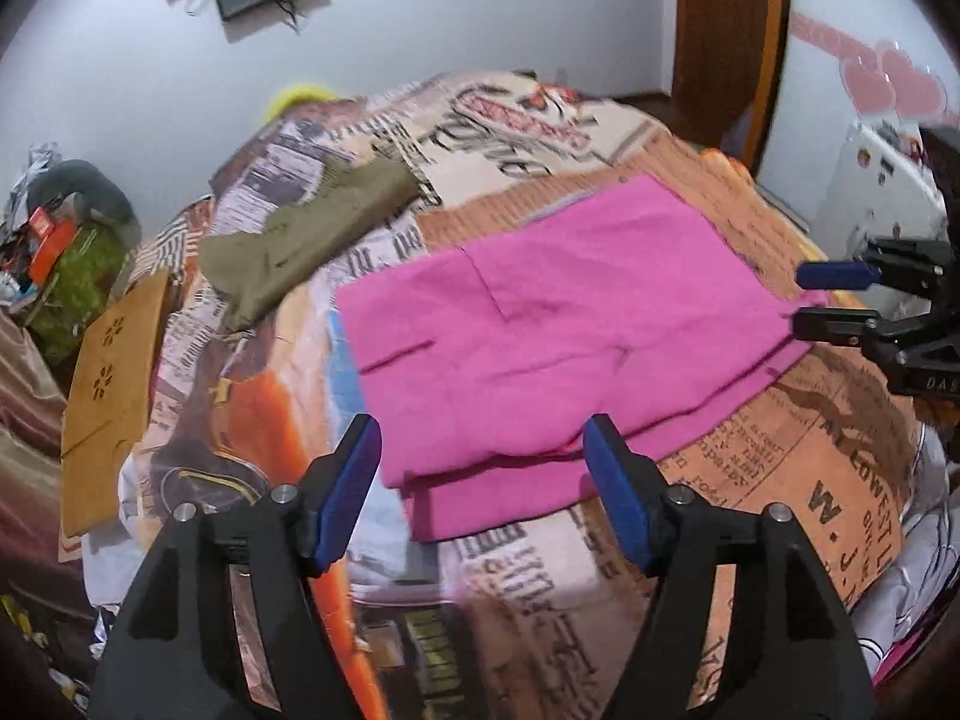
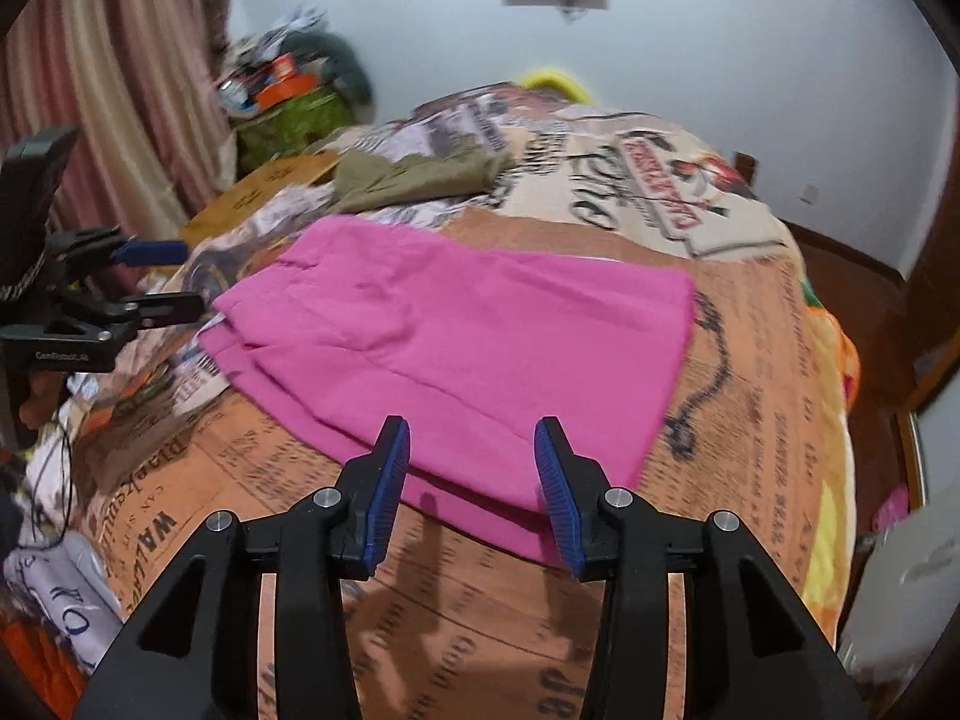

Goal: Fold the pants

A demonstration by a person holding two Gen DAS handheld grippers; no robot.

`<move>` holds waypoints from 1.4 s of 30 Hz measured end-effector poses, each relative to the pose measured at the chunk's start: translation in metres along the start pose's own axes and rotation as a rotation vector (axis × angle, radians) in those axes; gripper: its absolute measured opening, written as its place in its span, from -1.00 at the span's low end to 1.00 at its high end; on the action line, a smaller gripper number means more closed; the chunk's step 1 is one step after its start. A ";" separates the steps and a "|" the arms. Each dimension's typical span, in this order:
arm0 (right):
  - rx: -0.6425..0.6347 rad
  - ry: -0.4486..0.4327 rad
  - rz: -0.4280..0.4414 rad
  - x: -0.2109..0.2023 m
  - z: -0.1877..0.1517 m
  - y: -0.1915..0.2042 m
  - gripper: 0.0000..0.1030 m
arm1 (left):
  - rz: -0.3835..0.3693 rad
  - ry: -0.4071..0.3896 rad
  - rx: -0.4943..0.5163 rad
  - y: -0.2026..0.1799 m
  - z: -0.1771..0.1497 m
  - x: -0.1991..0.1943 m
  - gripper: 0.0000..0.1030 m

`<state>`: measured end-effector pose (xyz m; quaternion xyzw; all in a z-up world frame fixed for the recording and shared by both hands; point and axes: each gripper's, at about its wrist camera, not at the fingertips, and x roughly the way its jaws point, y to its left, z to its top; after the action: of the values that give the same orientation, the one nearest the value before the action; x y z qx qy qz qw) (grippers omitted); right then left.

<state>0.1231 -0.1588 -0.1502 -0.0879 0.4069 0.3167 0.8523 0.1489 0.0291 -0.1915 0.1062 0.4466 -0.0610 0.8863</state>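
Bed: newspaper-print bedspread point(image 2: 750, 360) carries my folded pink cloth pants point(image 2: 456, 330), flat for the next fold.
Tongs: my left tongs point(image 1: 483, 450) and right tongs point(image 2: 472, 453) gape, holding nothing.

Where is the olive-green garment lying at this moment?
The olive-green garment lies on the bed's patterned cover, beyond the pink pants, left of them in the left wrist view.

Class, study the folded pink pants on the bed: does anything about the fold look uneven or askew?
Yes. The pink pants lie folded on the printed bedcover, but the layers are not flush: along the near edge the lower layer sticks out past the upper one, and the top shows creases. Both hand-held grippers are open and clear of it.
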 end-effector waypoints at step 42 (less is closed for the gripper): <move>-0.038 -0.002 0.081 0.044 0.021 0.022 -0.88 | -0.025 0.104 0.050 -0.033 0.022 0.055 -0.61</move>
<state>0.1437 -0.1127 -0.1673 -0.0873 0.4034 0.3588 0.8372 0.1917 -0.0094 -0.2277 0.1256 0.4917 -0.0778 0.8582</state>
